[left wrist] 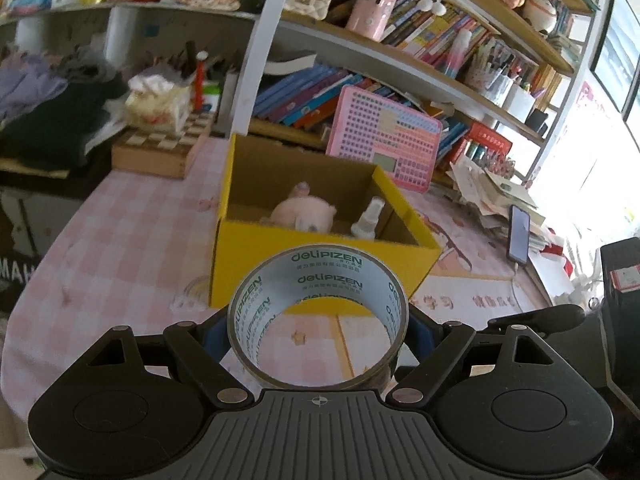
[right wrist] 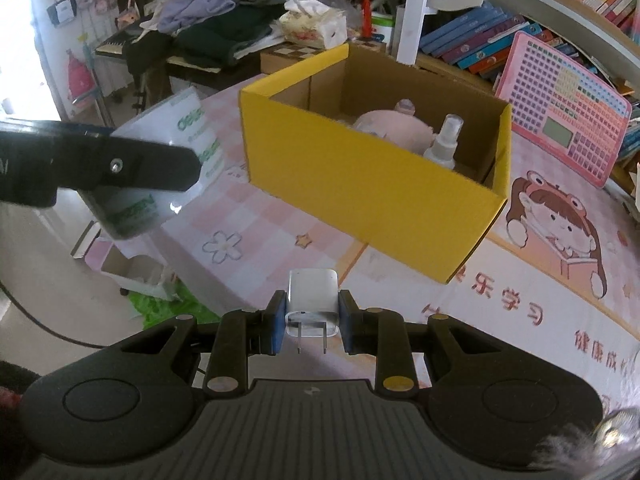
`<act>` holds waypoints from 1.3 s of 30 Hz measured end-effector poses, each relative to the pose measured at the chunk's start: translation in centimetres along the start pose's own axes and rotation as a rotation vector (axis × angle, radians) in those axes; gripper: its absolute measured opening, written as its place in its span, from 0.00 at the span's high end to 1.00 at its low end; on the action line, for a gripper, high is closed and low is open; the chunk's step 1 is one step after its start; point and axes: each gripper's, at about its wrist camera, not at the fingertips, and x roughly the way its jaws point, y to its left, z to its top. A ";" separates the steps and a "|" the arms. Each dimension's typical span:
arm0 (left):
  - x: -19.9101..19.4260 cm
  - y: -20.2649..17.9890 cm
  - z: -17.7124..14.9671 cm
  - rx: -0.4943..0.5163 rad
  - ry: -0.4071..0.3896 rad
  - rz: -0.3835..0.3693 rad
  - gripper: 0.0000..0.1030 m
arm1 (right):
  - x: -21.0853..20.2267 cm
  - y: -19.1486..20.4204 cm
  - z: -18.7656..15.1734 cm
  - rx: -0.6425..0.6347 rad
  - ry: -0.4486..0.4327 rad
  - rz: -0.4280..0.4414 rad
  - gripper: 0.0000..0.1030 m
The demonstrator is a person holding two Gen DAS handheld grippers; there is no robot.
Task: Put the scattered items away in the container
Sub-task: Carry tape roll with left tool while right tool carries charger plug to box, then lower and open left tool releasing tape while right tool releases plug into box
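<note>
Tape roll (left wrist: 318,316) clamped across its width in left claw (left wrist: 318,334), white charger plug (right wrist: 313,304) pinched in right claw (right wrist: 312,320), both held above counter (right wrist: 420,300); yellow box (right wrist: 360,184) lies ahead of each, its open top nearer the right claw.
</note>
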 end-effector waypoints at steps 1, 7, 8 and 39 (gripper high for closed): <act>0.3 -0.1 0.4 0.005 -0.005 -0.002 0.17 | 0.1 -0.4 0.2 0.002 -0.001 0.001 0.76; 2.0 -0.8 3.0 0.019 -0.050 0.003 0.17 | -0.2 -2.2 2.2 -0.009 -0.042 0.016 0.76; 2.3 -0.9 3.5 0.024 -0.058 0.006 0.17 | -0.4 -2.7 2.6 -0.004 -0.055 0.020 0.76; 17.3 -1.3 9.0 0.178 0.101 0.155 0.16 | 12.1 -15.4 20.9 -0.007 -0.021 0.190 0.76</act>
